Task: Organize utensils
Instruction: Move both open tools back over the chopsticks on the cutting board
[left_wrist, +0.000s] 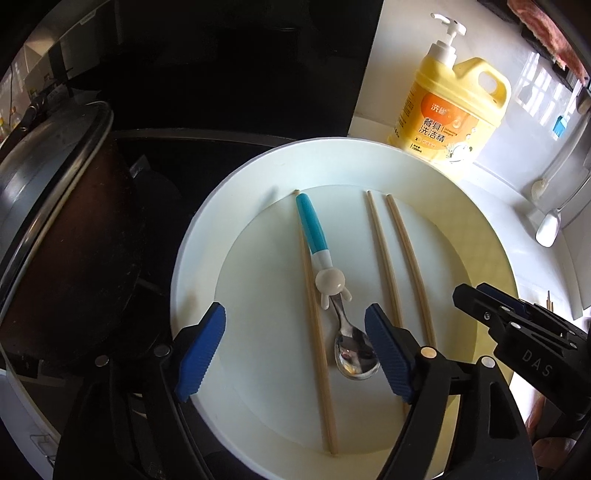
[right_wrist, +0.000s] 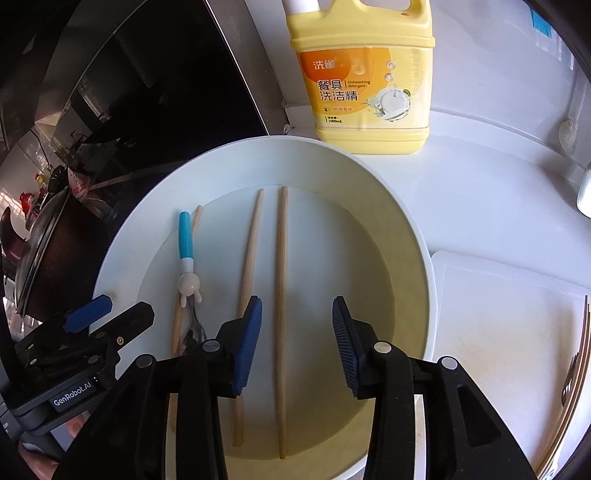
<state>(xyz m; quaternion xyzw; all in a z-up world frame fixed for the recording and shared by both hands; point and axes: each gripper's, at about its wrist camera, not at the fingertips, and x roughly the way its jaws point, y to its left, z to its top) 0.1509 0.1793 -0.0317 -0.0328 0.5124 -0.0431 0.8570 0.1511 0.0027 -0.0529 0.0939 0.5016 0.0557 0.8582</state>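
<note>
Both grippers' fingers stood released over the plate (left_wrist: 192, 258), where spoon (left_wrist: 354, 356) and chopsticks (right_wrist: 282, 314) already lay, with more utensils (right_wrist: 576, 373) waiting on the desk right of the right fingers.

- The left hand-held gripper (left_wrist: 295, 350), black with ribbed blue pads, points steeply downward; its fingers (left_wrist: 201, 350) stand wide apart and nothing is pressed between them.
- The right hand-held gripper (right_wrist: 297, 343), of the same black frame and blue pads, also tilts steeply down, its fingers (right_wrist: 247, 343) parted less widely and gripping nothing.
- In the left wrist view the right gripper shows at 3 o'clock; in the right wrist view the left one shows at 9 o'clock.
</note>
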